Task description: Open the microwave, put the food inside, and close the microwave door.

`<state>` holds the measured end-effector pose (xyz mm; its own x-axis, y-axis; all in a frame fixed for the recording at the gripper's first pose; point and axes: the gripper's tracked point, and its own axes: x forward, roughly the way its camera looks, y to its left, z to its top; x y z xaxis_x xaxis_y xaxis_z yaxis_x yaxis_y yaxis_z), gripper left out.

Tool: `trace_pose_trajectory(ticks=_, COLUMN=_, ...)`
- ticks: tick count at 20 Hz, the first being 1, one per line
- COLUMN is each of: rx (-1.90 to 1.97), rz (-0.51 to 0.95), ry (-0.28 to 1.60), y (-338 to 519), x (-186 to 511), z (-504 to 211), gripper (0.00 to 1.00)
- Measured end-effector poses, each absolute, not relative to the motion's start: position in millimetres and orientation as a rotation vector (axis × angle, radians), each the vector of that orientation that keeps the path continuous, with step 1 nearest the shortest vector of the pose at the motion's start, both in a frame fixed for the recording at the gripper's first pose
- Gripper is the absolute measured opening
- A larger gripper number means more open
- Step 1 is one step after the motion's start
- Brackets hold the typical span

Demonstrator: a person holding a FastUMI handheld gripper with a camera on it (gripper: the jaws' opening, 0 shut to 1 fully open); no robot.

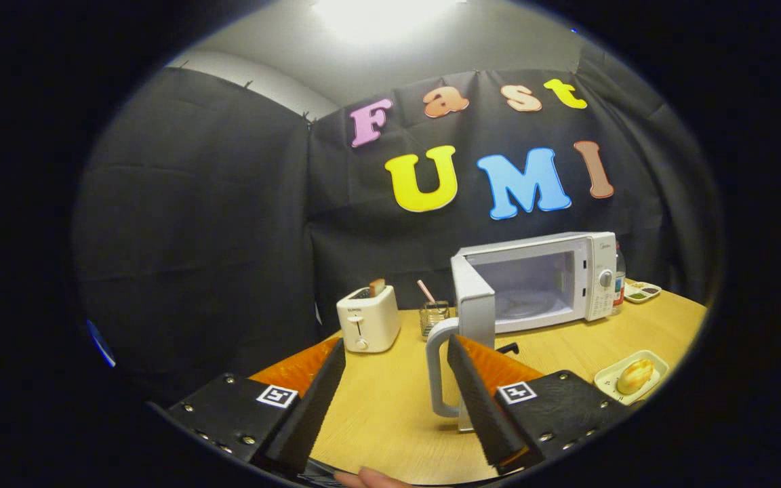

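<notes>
The gripper (397, 356) hangs low over a wooden table (390, 407), its two fingers (316, 400) spread wide with bare tabletop in the gap between them; they grasp nothing. A fingertip of the person's hand (367, 478) peeks in just behind the fingers.

Right against the inner side of the right finger stands the pale handle (436, 369) of the microwave door (473, 305). The door is swung fully open toward the gripper, edge-on, so the handle sits just ahead of the right fingertip; whether finger and handle touch, I cannot tell. Off to the right of the right finger, well apart from it, a small pale dish (631, 378) rests on the table with a golden bread roll (634, 375) lying in it, still outside the oven.

Beyond the fingers, the white microwave (553, 281) stands with its cavity open and lit, the control panel and knob on its right side. Ahead of the left finger sits a white toaster (368, 317) with a slice poking from a slot. Between toaster and door is a small glass holder (434, 317) with a thin stick leaning in it. Farther off, right of the microwave, stand a bottle (619, 278) and a compartmented tray (642, 292).
</notes>
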<state>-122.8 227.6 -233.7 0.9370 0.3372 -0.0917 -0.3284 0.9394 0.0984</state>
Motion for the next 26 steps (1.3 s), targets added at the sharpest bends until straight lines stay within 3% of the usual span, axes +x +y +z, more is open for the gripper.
trace_pose_trajectory(ticks=1, rx=0.075, rz=0.343, ry=0.092, y=216.5, x=-124.1, z=-226.3, gripper=0.97)
trace_pose_trajectory(ticks=7, rx=-0.022, rz=0.375, ry=0.046, y=142.9, x=-124.0, z=-219.8, gripper=0.97)
trace_pose_trajectory(ticks=13, rx=-0.156, rz=0.295, ry=0.020, y=59.7, x=-117.2, z=-233.8, gripper=0.97)
trace_pose_trajectory(ticks=26, rx=-0.134, rz=0.181, ry=0.276, y=-90.7, x=-87.7, z=-325.8, gripper=0.96)
